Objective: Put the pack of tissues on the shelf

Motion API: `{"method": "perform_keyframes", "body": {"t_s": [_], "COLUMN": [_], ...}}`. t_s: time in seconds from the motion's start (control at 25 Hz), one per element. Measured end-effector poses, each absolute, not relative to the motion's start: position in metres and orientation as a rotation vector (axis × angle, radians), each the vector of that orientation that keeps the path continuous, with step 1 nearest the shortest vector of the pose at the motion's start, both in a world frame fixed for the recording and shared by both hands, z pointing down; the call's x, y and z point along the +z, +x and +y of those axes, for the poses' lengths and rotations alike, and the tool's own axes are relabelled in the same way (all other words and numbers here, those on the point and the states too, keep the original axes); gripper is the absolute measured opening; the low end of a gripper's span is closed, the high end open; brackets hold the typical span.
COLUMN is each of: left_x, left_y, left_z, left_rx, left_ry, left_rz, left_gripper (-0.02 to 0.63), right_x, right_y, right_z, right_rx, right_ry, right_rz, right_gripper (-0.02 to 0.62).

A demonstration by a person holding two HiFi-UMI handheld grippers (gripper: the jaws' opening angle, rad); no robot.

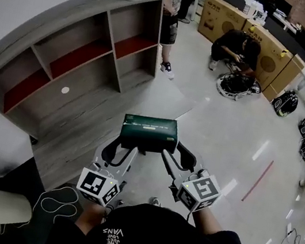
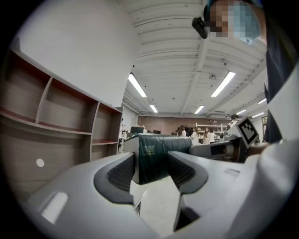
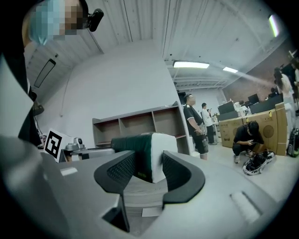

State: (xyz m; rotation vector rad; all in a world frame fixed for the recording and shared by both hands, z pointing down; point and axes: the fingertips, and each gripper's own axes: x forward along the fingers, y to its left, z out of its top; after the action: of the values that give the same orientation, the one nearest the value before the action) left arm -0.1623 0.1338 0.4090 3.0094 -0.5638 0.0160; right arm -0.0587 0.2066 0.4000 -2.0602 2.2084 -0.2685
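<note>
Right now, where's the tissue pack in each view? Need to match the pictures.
Head view: tissue pack at centre, just below the middle; shelf upper left.
Left gripper view: tissue pack at centre, between the jaws; shelf at left.
Right gripper view: tissue pack at centre, between the jaws, white end showing; shelf right behind it.
Shared landmark: the shelf.

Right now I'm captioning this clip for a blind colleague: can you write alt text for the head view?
Seen from above, the left gripper and the right gripper hold a dark green pack of tissues between them, one at each end, in the air. A wooden shelf stands ahead on the left; people and cardboard boxes are farther back.
</note>
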Motion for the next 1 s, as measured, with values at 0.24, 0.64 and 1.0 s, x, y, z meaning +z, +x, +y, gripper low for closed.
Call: {"method": "perform_keyframes", "body": {"t_s": [0.24,0.64,1.0], "left_x": [0.409,0.407,0.414], "left_y": [-0.135,-0.112,-0.068], "left_z": [0.139,0.116,-0.025], "left_rx": [-0.018,-0.019,-0.021], "left_ry": [3.0,2.962,2.966], "left_rz": [-0.672,-0.738,-0.639], "left_gripper": [0.241,0.241,0.241], "right_x": [0.403,0.399,0.397], "right_y": [-0.026,0.0,0.044], "right_z": [0.205,0.177,0.041], "right_rx": [-0.283,-0.297,-0.272], "right_ry": [-1.985,-1.918,-2.0], "right_rz": [2.279,2.313,2.281], "right_gripper": [0.173,0.173,0.173]}}
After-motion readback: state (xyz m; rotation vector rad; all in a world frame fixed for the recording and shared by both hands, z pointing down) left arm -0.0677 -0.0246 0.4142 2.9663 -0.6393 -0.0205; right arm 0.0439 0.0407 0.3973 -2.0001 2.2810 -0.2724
